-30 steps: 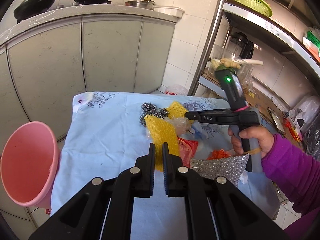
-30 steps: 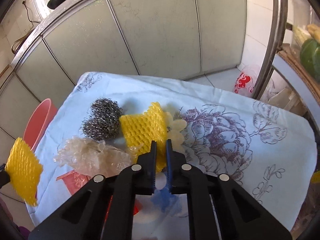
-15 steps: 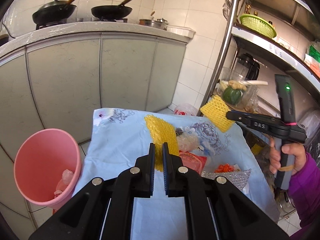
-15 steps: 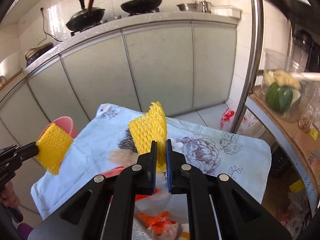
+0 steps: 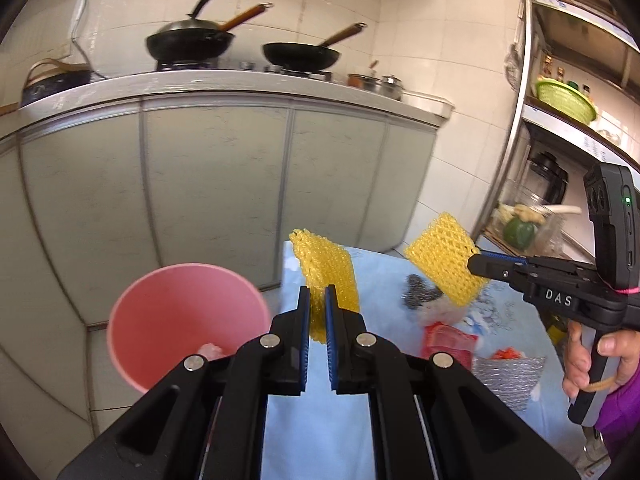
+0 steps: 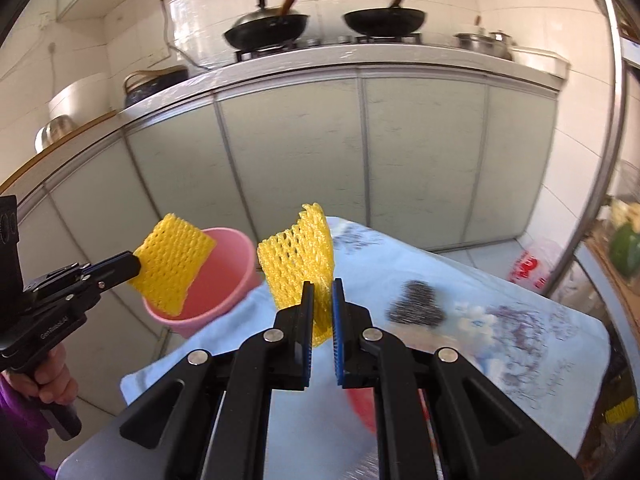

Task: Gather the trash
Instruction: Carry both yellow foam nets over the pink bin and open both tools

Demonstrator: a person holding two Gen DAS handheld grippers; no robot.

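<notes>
My left gripper [image 5: 318,300] is shut on a yellow foam net [image 5: 326,270] and holds it in the air just right of the pink bin [image 5: 180,312]. My right gripper [image 6: 321,292] is shut on a second yellow foam net [image 6: 298,256], lifted above the table's left part. The right gripper also shows in the left wrist view [image 5: 480,266] with its net [image 5: 444,256]. The left gripper shows in the right wrist view [image 6: 134,266] with its net [image 6: 172,258] in front of the bin [image 6: 228,268]. The bin holds a pale scrap [image 5: 210,350].
The table has a light blue floral cloth [image 6: 500,320]. On it lie steel wool [image 6: 416,306], a red wrapper [image 5: 450,338], a silver foil bag [image 5: 506,376] and orange bits [image 5: 506,354]. Cabinets [image 5: 216,184] stand behind, a metal shelf rack [image 5: 516,120] at the right.
Both grippers have risen with their nets and swung left toward the pink bin. The left net now hangs beside the bin's rim.
</notes>
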